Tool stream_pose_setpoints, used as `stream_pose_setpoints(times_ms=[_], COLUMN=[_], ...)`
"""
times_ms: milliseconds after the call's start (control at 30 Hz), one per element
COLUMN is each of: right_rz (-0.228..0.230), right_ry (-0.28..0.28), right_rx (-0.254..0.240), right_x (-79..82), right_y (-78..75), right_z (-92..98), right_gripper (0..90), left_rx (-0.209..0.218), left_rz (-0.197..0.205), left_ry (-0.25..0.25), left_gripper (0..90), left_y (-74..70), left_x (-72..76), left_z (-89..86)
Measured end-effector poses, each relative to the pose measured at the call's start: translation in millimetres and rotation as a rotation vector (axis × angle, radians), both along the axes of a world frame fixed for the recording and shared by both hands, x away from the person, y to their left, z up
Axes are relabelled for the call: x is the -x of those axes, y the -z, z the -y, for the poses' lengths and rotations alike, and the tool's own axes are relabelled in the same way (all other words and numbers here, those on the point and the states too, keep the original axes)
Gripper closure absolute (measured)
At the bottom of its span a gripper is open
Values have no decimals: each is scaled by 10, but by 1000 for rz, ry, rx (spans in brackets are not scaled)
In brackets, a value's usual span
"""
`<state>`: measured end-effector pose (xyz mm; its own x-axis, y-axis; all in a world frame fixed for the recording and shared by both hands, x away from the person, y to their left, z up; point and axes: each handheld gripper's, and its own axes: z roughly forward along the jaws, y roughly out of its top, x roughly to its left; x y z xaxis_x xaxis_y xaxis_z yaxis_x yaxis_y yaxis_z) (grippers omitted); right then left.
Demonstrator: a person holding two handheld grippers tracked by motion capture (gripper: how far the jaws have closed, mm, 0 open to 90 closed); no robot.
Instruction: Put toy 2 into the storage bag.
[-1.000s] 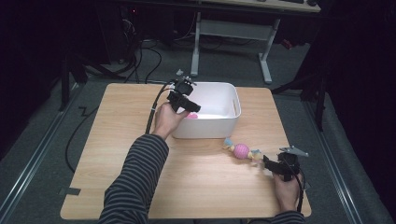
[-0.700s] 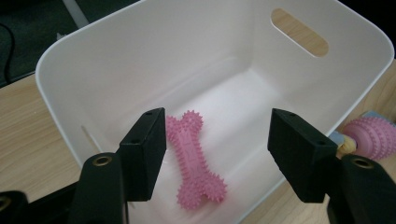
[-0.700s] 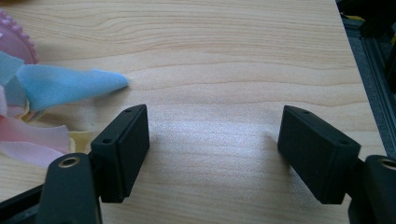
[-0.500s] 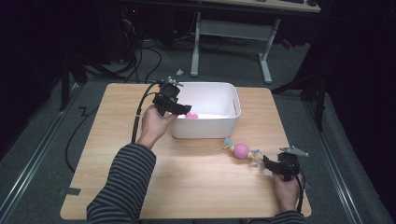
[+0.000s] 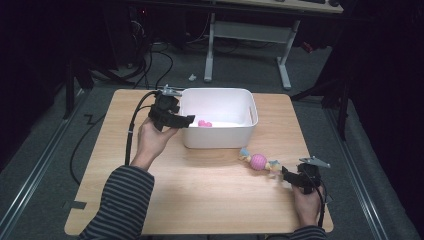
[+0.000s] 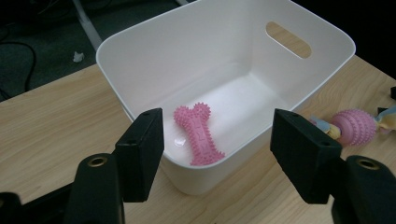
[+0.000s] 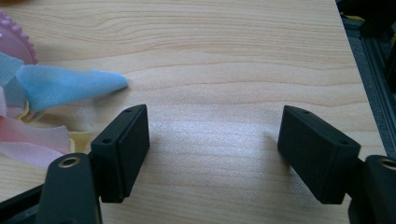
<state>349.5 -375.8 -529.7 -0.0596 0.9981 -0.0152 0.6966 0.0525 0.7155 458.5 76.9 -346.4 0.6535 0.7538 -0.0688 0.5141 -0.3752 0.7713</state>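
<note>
High view: left gripper [image 5: 186, 120] at white bin's [image 5: 251, 107] 9 o'clock rim; right gripper [image 5: 286, 174] low on table, 4 o'clock of ball-and-ribbon toy [image 5: 258, 161].

Left gripper view: jaws apart, empty; pink spiked bone [image 6: 199, 134] inside bin.

Right gripper view: jaws apart, empty; ribbon [image 7: 65, 84] at 10 o'clock. Prob next: swing left, pinch ball, not ribbon.

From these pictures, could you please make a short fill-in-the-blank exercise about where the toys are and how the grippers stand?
1. The pink bone toy lies inside the white ____.
2. The ball toy with cloth strips lies on the ____, outside it.
3. The left gripper has its jaws ____.
4. The right gripper holds ____.

Missing words: bin; table; open; nothing
</note>
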Motion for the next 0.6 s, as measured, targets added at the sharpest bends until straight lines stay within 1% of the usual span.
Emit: stream_pose_setpoints(times_ms=[133, 233, 267, 600], right_rz=[0, 0, 0, 0], right_ry=[0, 0, 0, -1], right_rx=[0, 0, 0, 0], right_x=[-1, -1, -1, -1], right_y=[0, 0, 0, 0], right_z=[0, 0, -1, -1], right_gripper=[252, 252, 252, 252], left_rx=[18, 24, 27, 22], left_rz=[1, 2, 4, 3], left_ry=[-5, -7, -9, -23], left_gripper=[351, 351, 351, 335], left_y=[55, 74, 93, 192], left_x=[92, 128, 164, 301], left_z=[-95, -125, -151, -262])
